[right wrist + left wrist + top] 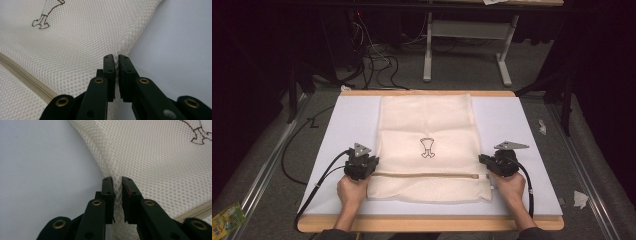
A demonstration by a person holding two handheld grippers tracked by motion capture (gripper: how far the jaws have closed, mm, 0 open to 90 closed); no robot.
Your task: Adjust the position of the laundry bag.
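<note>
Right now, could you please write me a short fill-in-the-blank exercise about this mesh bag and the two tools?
1. The mesh bag lies on a ____ board.
2. The left tool stands at the bag's ____ edge.
3. A ____ runs across the bag between the left tool and the right tool.
4. The brown drawing sits on the bag's ____ panel.

Missing words: white; left; zipper; middle

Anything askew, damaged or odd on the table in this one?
Nothing stands out. The mesh bag lies flat and square on the white board, zip closed, with the left gripper and right gripper at its side edges.
</note>
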